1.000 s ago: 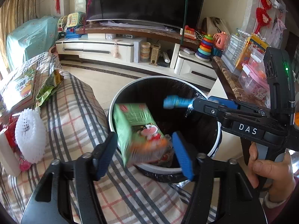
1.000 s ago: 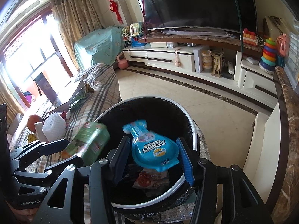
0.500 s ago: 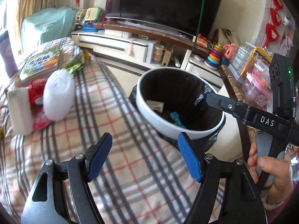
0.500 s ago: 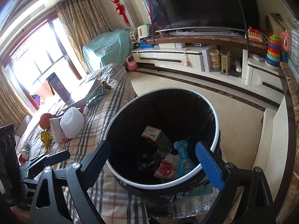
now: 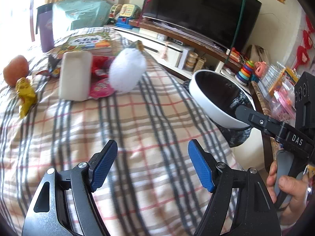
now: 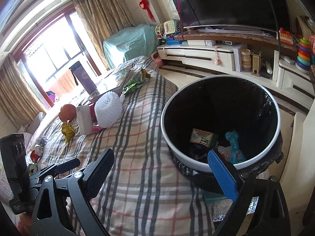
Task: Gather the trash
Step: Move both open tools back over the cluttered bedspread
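Bin (image 6: 167, 129) contents in right view only

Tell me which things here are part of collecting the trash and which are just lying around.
Part of the job: trash bin; green carton and blue packet already inside it; yellow wrapper, white foam net, pink packet on the plaid blanket.

Lying about: TV, stacking-ring toy, book.
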Available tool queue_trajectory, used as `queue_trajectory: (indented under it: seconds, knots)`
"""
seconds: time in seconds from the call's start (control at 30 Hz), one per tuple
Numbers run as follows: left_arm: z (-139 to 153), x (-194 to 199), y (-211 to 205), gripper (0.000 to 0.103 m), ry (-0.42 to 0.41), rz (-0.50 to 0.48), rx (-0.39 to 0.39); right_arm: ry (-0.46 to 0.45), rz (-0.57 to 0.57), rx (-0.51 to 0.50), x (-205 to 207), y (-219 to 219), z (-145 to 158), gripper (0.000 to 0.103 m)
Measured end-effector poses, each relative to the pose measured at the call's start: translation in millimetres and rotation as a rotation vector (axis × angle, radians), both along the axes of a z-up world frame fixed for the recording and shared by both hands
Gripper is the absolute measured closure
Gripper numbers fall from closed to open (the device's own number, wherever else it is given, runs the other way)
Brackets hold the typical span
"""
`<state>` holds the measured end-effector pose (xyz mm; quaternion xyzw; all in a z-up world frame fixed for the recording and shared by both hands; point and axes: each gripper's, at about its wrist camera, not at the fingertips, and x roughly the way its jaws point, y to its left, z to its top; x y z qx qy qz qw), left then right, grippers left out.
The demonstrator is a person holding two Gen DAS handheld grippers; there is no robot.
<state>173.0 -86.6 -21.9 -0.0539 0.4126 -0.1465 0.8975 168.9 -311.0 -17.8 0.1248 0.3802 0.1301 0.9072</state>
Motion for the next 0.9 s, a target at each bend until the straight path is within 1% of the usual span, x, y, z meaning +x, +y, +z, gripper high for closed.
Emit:
queue_trajectory:
  seconds: [0.23, 0.43, 0.9]
  knots:
    - [-6.3, -4.0, 41.0, 0.027, 0.010, 0.077, -0.012, 0.018, 0.059, -0.017, 2.4, 35.4, -7.2, 0.006]
    - [-10.5, -0.4, 64.0, 0.027, 0.017, 0.124, -0.015, 0.031, 0.090, -0.031, 7.0, 58.4, -15.1, 0.006]
    - [-14.8, 21.4, 88.8, 0.026, 0.029, 0.172, 0.007, 0.039, 0.122, -0.044, 27.9, 85.5, -20.8, 0.006]
